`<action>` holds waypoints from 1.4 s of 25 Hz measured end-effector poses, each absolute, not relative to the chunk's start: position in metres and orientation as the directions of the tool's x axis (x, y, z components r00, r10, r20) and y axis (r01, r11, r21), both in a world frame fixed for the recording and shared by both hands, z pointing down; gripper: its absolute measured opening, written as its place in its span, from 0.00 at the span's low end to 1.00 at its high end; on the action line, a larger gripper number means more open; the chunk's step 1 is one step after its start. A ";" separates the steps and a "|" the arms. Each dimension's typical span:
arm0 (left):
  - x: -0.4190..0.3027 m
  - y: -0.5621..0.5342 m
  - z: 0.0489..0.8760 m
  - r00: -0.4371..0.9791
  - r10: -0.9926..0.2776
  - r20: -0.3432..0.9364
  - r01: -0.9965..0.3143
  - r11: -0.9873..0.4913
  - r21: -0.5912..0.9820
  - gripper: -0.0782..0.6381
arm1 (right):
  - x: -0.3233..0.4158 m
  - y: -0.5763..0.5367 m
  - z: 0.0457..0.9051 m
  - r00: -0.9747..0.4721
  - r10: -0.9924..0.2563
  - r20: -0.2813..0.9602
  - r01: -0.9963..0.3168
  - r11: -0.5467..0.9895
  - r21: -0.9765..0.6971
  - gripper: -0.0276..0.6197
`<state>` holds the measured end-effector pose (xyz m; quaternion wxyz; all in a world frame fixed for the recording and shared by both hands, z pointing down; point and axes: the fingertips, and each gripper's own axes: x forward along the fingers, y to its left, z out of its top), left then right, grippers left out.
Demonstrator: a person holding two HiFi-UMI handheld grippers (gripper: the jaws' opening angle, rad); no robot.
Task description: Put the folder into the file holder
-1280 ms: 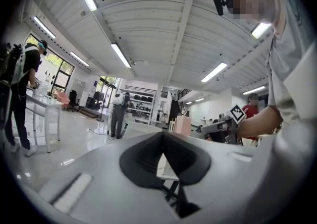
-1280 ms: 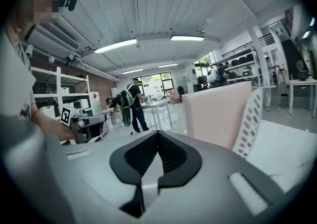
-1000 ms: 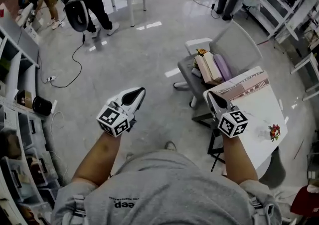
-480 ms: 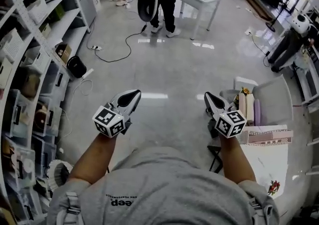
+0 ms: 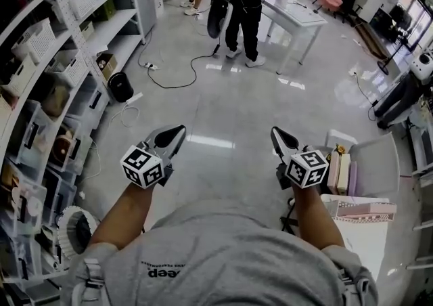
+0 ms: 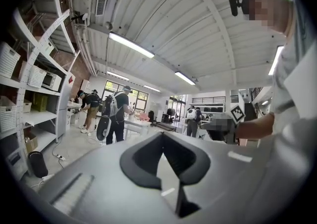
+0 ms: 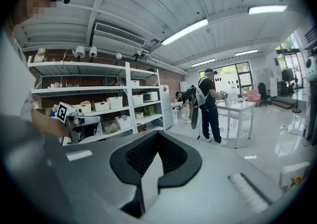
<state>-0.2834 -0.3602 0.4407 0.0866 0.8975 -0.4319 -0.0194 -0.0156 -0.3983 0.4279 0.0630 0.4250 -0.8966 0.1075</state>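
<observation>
1. The left gripper [image 5: 177,133] and the right gripper [image 5: 277,134] are held out side by side over bare floor. Each has its jaws pressed together with nothing between them, so nothing is picked up yet.
2. The likely folder [image 5: 367,210], pink-edged, lies flat on the white worktop [image 5: 362,247] at the lower right of the head view, just right of the right forearm. Neither gripper view shows it. The step in hand, I judge, is getting squared up to that worktop.
3. Face the worktop first, so that the head view takes in the folder and its destination together before either arm reaches.
4. Some upright folders [image 5: 342,170] stand next to what looks like a grey chair [image 5: 376,162], near the worktop. Whether a file holder carries them cannot be told from here, so settle that before lifting anything.
5. Spread the right jaws wide well before they arrive. A thin, flat folder offers little to bite, so come in low and level at a free edge or corner.
6. Keep the left gripper ready to steady the folder or the holder, and keep it clear of the shelves [image 5: 64,61] on the left.
</observation>
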 end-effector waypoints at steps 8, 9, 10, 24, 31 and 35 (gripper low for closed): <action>-0.263 -0.366 0.437 0.661 -0.750 0.023 -0.741 -0.647 0.177 0.19 | 0.010 -0.392 0.427 -0.601 -0.772 0.205 -0.799 0.580 -0.159 0.05; -0.260 -0.367 0.438 0.666 -0.746 0.025 -0.737 -0.652 0.179 0.19 | 0.012 -0.390 0.427 -0.598 -0.774 0.206 -0.801 0.576 -0.162 0.05; -0.258 -0.368 0.439 0.671 -0.741 0.026 -0.732 -0.656 0.181 0.19 | 0.014 -0.389 0.428 -0.595 -0.777 0.207 -0.804 0.572 -0.164 0.05; -0.250 -0.373 0.444 0.682 -0.731 0.026 -0.720 -0.665 0.198 0.19 | 0.020 -0.389 0.431 -0.585 -0.782 0.214 -0.811 0.564 -0.158 0.05; -0.249 -0.376 0.445 0.685 -0.728 0.031 -0.718 -0.666 0.202 0.19 | 0.019 -0.390 0.432 -0.586 -0.778 0.228 -0.810 0.573 -0.126 0.05; -0.247 -0.377 0.446 0.688 -0.725 0.033 -0.714 -0.669 0.204 0.19 | 0.019 -0.390 0.432 -0.587 -0.777 0.228 -0.809 0.574 -0.125 0.05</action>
